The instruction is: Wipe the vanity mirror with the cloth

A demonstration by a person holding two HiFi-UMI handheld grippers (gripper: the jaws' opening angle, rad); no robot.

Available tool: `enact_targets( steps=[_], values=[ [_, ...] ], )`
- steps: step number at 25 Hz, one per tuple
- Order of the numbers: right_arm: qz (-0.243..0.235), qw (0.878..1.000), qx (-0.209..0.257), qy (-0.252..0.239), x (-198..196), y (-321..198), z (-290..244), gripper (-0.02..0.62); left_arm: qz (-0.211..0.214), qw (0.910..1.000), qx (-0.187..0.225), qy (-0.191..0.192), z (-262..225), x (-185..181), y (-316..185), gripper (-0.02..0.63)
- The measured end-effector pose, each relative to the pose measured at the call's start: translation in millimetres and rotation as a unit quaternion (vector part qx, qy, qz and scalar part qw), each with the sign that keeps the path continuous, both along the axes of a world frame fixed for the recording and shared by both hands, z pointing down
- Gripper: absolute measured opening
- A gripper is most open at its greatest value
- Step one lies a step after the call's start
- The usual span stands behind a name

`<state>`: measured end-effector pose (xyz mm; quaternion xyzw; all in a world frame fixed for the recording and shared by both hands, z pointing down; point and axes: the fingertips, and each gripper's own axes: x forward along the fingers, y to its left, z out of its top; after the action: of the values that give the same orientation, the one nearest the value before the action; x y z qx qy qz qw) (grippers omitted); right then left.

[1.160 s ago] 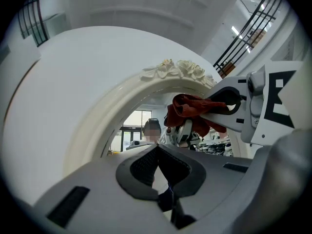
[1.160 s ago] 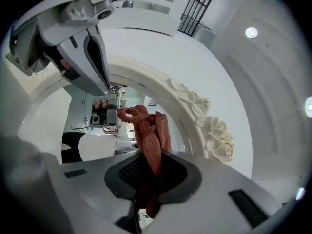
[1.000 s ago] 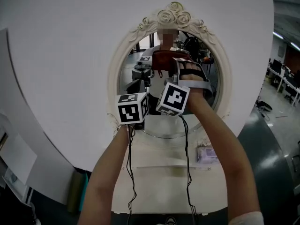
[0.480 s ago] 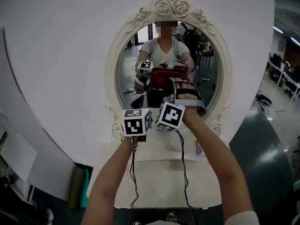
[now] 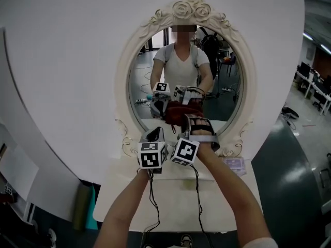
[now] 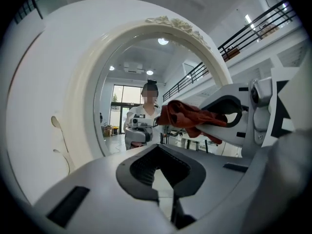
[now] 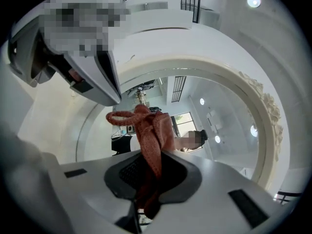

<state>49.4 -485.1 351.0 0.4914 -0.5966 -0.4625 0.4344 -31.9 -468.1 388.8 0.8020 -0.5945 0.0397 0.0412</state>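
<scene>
While the right gripper (image 7: 148, 182) pinches a red cloth (image 7: 151, 135) up at the mirror's (image 5: 123, 81) lower glass, the left gripper (image 6: 163, 174) sits just beside it, jaws together, empty; a white table (image 5: 176, 203) lies below.

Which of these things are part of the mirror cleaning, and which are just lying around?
In use: vanity mirror; red cloth; right gripper, jaws clamping it; left gripper, holding nothing.
Lying about: small packet on the vanity top; teal thing below its left edge; office desks far right.
</scene>
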Motion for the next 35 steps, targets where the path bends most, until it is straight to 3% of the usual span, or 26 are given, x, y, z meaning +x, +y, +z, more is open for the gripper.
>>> enact_targets(
  steps=[5,19,30,35],
  values=[
    [-0.002,0.999,-0.045,0.001,1,2,59,0.061,0.001,1.0,-0.003,0.001,29,2,8,0.011],
    [-0.012,0.986,-0.162,0.04,7,13,184,0.062,0.002,0.9968,-0.08,-0.006,127,8,27,0.011],
    [-0.012,0.976,-0.213,0.048,3,14,216,0.062,-0.007,0.9952,-0.097,-0.001,145,2,32,0.011],
    [-0.015,0.979,-0.195,0.051,8,15,180,0.061,-0.013,0.9965,-0.082,0.002,120,-2,24,0.011]
  ],
)
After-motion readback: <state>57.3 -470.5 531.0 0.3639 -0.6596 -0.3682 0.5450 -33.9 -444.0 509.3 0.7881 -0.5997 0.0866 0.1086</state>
